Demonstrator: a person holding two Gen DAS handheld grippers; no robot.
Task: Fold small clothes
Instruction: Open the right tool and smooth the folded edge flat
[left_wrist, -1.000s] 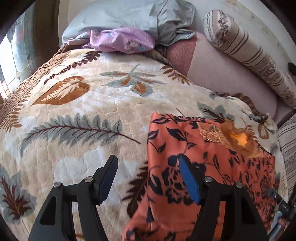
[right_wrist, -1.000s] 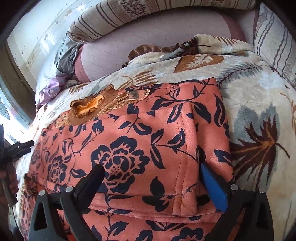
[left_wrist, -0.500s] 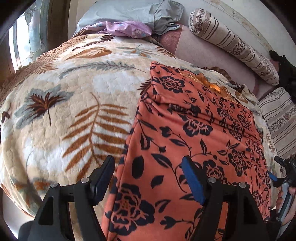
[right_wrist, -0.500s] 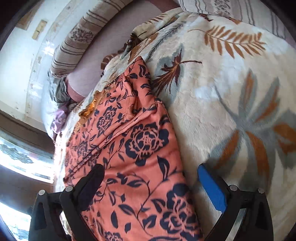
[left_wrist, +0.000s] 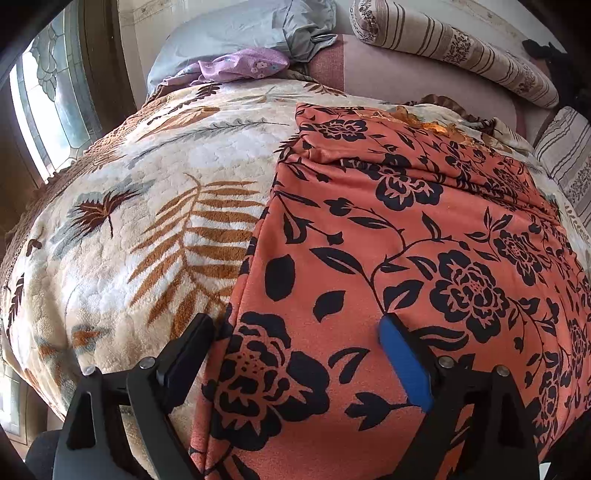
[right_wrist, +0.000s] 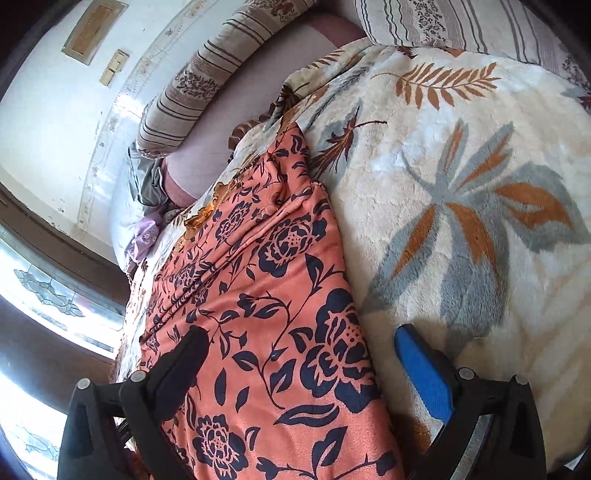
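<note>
An orange garment with dark floral print (left_wrist: 406, 221) lies spread lengthwise on the leaf-patterned fleece blanket (left_wrist: 147, 221), its gold-trimmed neckline (left_wrist: 424, 122) at the far end. My left gripper (left_wrist: 295, 321) hovers over the garment's near left edge, its jaws opening wide; the cloth lies beneath them, and the pads do not press on it. In the right wrist view the same garment (right_wrist: 258, 258) runs away from me, and my right gripper (right_wrist: 300, 332) stands open astride its near right edge, its blue finger (right_wrist: 421, 369) over the blanket (right_wrist: 461, 184).
At the head of the bed lie a striped bolster (left_wrist: 461, 48), a grey pillow (left_wrist: 240, 33) and a crumpled purple cloth (left_wrist: 243, 66) beside a pink sheet (left_wrist: 406, 74). A window (left_wrist: 48, 92) is at the left. The blanket falls away at the near edge.
Both grippers have drawn back from the neckline end to the garment's near end. The garment now lies stretched out long. The left jaws stand wider than before.
</note>
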